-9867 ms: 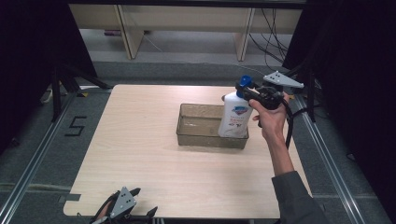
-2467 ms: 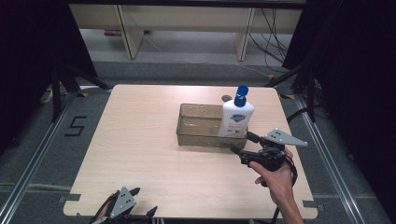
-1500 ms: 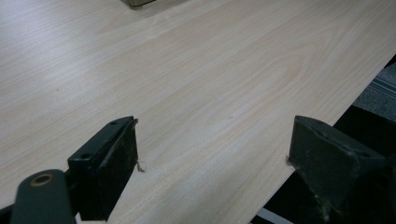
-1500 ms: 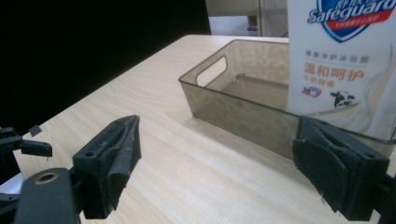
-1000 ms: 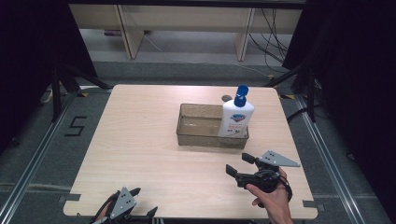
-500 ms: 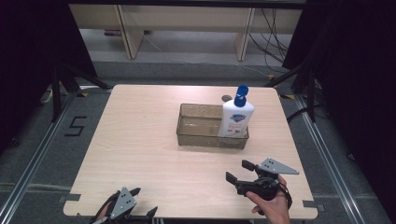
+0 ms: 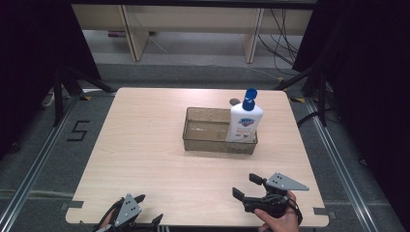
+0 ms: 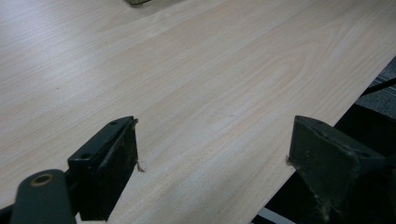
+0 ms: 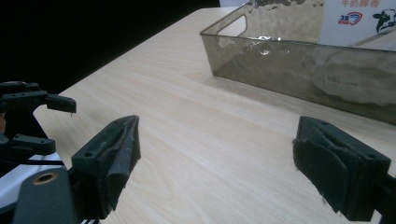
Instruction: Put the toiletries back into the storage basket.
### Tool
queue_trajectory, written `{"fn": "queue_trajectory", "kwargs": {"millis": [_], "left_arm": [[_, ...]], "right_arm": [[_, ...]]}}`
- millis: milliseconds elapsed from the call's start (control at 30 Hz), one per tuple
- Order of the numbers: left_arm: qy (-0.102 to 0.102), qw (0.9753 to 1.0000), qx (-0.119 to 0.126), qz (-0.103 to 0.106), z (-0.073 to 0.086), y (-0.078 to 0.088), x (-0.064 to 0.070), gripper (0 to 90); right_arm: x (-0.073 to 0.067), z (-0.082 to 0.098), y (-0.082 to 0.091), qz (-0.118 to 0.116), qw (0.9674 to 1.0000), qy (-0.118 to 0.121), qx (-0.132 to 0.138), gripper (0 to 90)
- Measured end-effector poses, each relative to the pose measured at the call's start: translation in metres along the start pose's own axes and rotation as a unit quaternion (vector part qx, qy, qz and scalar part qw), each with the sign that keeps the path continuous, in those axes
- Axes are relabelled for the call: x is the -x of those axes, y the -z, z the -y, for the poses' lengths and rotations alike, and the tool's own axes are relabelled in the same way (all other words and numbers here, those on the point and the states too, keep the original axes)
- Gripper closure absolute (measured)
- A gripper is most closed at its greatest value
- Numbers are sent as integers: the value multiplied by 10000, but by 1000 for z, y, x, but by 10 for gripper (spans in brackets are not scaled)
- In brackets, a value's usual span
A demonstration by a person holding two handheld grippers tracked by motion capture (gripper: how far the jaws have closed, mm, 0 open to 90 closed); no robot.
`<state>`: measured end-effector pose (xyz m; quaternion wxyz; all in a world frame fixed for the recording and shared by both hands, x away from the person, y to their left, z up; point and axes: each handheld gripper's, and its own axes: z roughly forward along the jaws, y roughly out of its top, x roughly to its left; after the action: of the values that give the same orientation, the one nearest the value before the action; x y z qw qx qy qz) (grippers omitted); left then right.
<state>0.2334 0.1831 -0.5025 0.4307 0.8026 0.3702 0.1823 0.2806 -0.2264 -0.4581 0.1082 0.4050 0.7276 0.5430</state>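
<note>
Standing upright at the right end of the tray, mid-counter: the bottle. Lying straight ahead of the right claw, nearer than the left claw; both released, jaws gaping.

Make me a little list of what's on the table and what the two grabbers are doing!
bottle: white with a blue cap, standing upright in the right end of the bin
bin: clear brownish tub, mid-table
table: light wood
right gripper: open, holding nothing, near the front edge, apart from the bin
left gripper: open, holding nothing, at the front left edge
hand: holds the right gripper
</note>
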Motion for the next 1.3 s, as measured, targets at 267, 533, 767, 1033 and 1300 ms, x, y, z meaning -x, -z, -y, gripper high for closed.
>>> {"fn": "queue_trajectory", "kwargs": {"millis": [267,533,767,1033,1300], "left_arm": [[-1,10000,0,-5,0,0,0,152],[-229,9995,-186,-55,0,2,-4,152],[-217,9996,-193,-61,0,1,-3,153],[-207,9996,-187,-68,0,1,-3,152],[-51,10000,-54,-6,1,-1,0,152]], "right_arm": [[-4,9,4,41,10000,12,-23,156],[-8,16,8,42,9997,240,-33,156],[-8,24,11,56,9997,211,-99,156],[-11,32,13,-2,9995,261,-187,157],[-15,38,18,-57,9996,111,-242,157]]}}
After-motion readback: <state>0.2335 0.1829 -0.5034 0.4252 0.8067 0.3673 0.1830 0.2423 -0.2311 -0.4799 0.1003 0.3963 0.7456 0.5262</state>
